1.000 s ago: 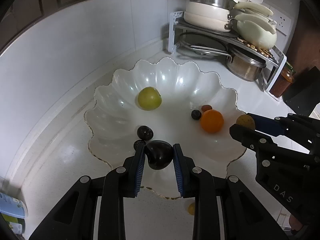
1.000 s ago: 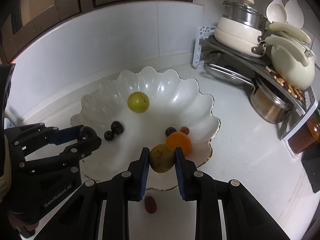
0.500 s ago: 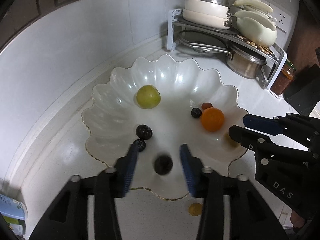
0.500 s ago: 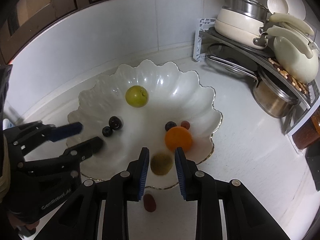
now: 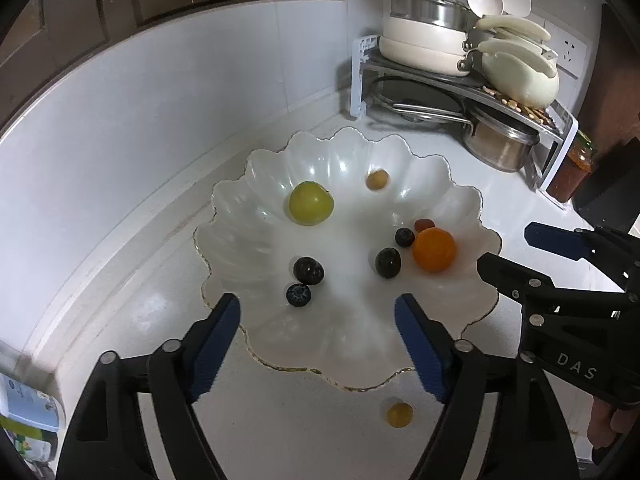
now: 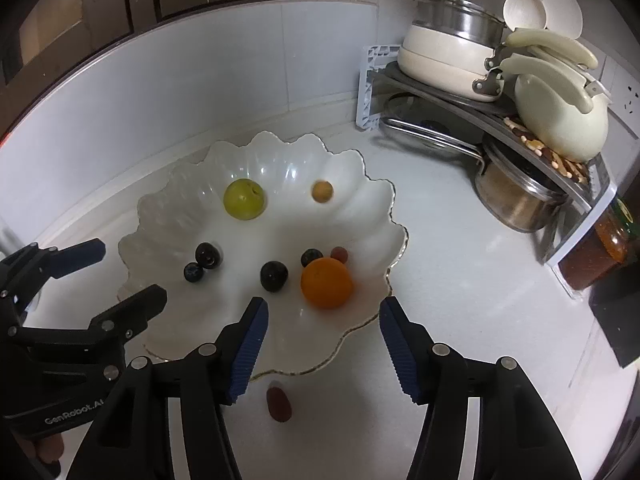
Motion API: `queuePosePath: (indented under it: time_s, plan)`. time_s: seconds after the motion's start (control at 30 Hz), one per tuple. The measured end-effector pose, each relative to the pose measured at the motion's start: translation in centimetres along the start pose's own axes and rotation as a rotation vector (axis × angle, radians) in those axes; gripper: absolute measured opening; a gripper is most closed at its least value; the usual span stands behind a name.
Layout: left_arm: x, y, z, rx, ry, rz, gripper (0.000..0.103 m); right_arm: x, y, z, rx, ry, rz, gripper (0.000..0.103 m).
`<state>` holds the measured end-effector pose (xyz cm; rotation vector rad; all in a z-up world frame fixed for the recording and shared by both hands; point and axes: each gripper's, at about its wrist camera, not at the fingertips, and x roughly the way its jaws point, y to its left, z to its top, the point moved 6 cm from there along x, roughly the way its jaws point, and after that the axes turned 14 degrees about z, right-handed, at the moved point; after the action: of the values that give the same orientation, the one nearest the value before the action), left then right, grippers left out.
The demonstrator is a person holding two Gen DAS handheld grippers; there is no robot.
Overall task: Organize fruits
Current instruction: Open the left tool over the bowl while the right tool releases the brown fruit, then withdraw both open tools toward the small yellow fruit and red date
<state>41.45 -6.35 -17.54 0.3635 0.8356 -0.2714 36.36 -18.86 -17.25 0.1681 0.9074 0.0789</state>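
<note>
Fruit sorting, scalloped white bowl (image 5: 240,216): both tongs empty above its near rim.

Left gripper (image 5: 318,344) and right gripper (image 6: 322,344), each at lower centre of its own view, stand wide open, holding nothing. Bowl contents, frame centre: green fruit (image 5: 311,203), orange (image 5: 434,249), dark plum (image 5: 388,263), small tan fruit (image 5: 377,179), several dark berries. Outstanding on the counter, bottom of frame: yellow fruit (image 5: 399,414) and red date (image 6: 279,403). Step judged: between placements. Next move calls for lowering over a stray piece and closing gently.
</note>
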Motion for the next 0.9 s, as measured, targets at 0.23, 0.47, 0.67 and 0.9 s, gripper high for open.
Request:
queuePosePath:
  time_s: [0.23,0.47,0.67,0.9]
  plan:
    - [-1.3,0.2,-0.2,-0.012,-0.005,0.015,0.086,-1.5,0.0,0.0,0.001,-0.024,-0.003,0.062]
    - [-2.8,0.5,-0.3,-0.023,-0.019,0.039,0.086,-2.7,0.3,-0.1,-0.007,-0.039,0.003,0.062]
    - [-4.1,0.4,-0.8,-0.042,-0.018,0.055,0.086,-3.6,0.3,-0.3,-0.018,-0.051,0.017,0.062]
    - [-5.5,0.2,-1.4,-0.069,-0.033,0.071,0.086,-4.6,0.2,-0.6,-0.026,-0.062,0.033,0.062]
